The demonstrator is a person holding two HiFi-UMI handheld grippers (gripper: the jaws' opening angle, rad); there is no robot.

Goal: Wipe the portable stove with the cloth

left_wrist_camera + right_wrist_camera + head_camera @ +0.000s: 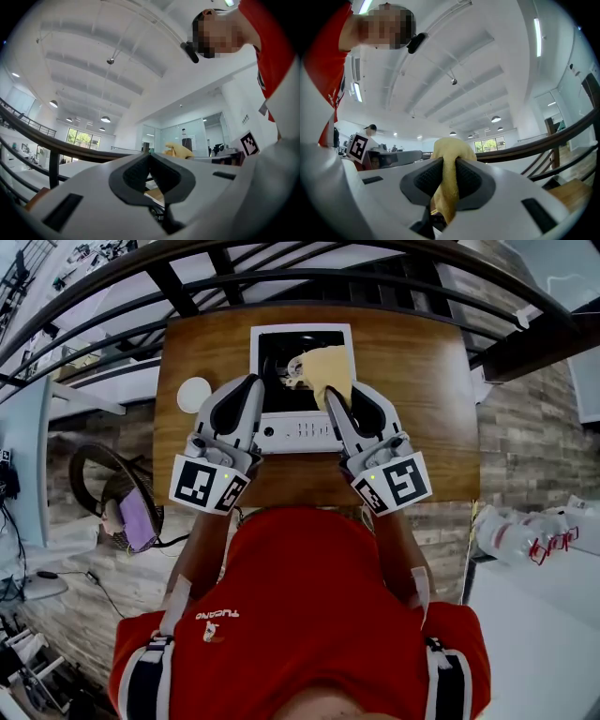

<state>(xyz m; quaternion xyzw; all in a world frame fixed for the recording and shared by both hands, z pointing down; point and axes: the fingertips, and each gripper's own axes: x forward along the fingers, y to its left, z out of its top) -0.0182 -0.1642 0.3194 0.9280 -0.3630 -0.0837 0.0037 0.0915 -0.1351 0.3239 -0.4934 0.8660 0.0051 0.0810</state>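
The yellow cloth [449,157] looks soft, light and limp. The right claw [337,397] pinches a bunched fold of it over the stove [300,434] on the wooden surface [422,371]. A fuller bunch should wipe better. The left claw [150,158] is pressed together, empty.

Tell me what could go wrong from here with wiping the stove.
The right gripper pinches only a narrow fold of the yellow cloth, so the bunched rest could drag and pull free during a wipe. The left gripper is shut on nothing, so the stove is not steadied and may slide on the table under a firm push.
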